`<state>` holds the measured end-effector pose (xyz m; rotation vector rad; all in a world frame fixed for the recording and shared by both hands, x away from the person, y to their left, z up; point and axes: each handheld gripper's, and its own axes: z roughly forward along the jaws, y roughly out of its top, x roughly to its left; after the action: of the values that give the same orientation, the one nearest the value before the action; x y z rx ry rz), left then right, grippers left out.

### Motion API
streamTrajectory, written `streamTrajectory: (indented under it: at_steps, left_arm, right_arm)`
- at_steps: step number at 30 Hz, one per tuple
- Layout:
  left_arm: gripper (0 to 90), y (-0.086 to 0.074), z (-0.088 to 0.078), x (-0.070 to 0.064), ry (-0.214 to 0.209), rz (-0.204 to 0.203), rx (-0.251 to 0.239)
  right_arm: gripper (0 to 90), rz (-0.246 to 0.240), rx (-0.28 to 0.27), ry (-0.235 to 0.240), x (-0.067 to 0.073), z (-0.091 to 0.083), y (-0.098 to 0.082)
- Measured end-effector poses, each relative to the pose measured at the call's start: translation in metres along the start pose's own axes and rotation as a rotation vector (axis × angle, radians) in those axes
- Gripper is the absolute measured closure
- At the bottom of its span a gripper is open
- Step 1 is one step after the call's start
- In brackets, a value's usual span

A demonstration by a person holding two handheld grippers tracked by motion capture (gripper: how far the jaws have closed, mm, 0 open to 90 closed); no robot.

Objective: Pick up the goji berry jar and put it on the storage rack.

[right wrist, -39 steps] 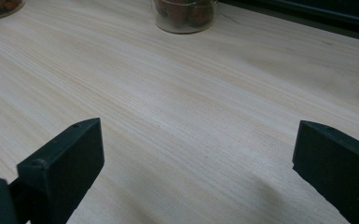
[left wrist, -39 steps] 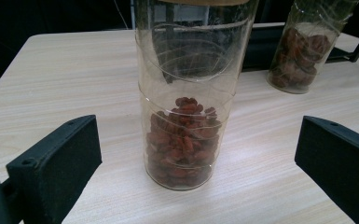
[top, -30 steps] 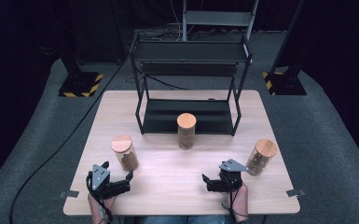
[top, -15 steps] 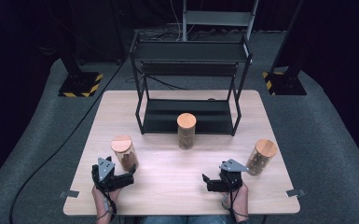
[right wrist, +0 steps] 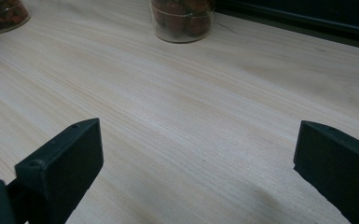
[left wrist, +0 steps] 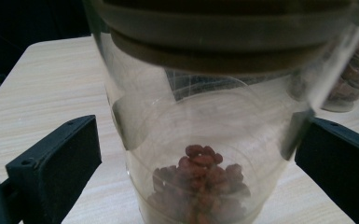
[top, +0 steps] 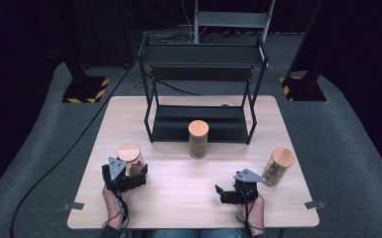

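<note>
In front of the black rack (top: 202,89), to its left, the left jar (top: 130,158) stands upright on the table (top: 178,188). The left gripper (top: 135,174) has its jaws spread wide on both sides of this jar, not clamping it. In front of the rack to the right, the right gripper (top: 219,194) rests released on bare wood.

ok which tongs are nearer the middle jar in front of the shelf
Left, though not by much. The left tongs sit down-left of the middle jar, jaws open around another jar. The right tongs lie further towards the person, slightly to its right.
</note>
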<state>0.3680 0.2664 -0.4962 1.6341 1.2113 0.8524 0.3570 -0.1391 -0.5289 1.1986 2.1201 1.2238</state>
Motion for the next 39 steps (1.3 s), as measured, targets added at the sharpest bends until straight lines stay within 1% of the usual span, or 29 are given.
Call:
streamTrajectory:
  at_steps: [2, 5, 7, 8, 10, 13, 22, 28, 34, 35, 36, 38, 39]
  left_arm:
    - [0.0, 0.0, 0.001, 0.002, 0.002, -0.013, 0.0]
    - [0.0, -0.001, 0.003, 0.004, 0.003, -0.02, 0.001]
    - [0.0, -0.001, 0.005, 0.004, -0.002, -0.02, 0.001]
    - [0.0, -0.001, 0.005, 0.004, 0.003, -0.014, 0.001]
    - [0.0, -0.001, 0.005, 0.004, 0.003, -0.014, -0.001]
    - [0.0, 0.0, 0.007, 0.006, -0.002, -0.029, -0.005]
    - [0.0, -0.001, 0.011, 0.005, -0.011, -0.024, -0.006]
    - [0.0, -0.003, 0.012, 0.006, -0.012, -0.037, -0.002]
    - [0.0, -0.003, 0.013, 0.005, -0.001, -0.045, 0.002]
    - [0.0, -0.004, 0.013, 0.005, 0.006, -0.045, -0.003]
    - [8.2, -0.004, 0.013, 0.004, 0.013, -0.043, -0.005]
    - [12.9, -0.005, 0.013, 0.005, -0.016, -0.046, -0.001]
    - [13.9, -0.006, 0.014, 0.004, -0.016, -0.045, 0.002]
  right_arm:
    - [0.3, 0.003, -0.007, 0.0, 0.0, -0.001, 0.0]
    - [0.2, 0.007, -0.009, 0.001, 0.0, -0.001, 0.0]
    - [0.2, 0.001, -0.004, 0.001, 0.0, 0.0, 0.0]
    - [0.2, 0.0, -0.003, 0.001, 0.0, 0.0, 0.0]
    - [0.2, 0.001, -0.002, -0.001, 0.0, 0.0, 0.0]
    - [0.2, 0.001, -0.002, -0.004, 0.0, 0.0, 0.0]
    - [0.2, -0.001, 0.0, -0.007, 0.001, 0.0, 0.0]
    - [0.1, 0.002, -0.005, -0.008, 0.0, 0.0, 0.0]
    - [0.1, 0.002, -0.005, -0.014, 0.001, 0.0, 0.0]
    - [0.1, 0.001, -0.005, -0.014, 0.001, 0.0, 0.0]
    - [0.1, 0.003, -0.008, -0.016, 0.001, -0.001, 0.0]
    - [0.1, 0.004, -0.01, -0.017, 0.0, -0.001, 0.0]
    - [0.1, 0.005, -0.011, -0.018, 0.0, -0.001, 0.0]
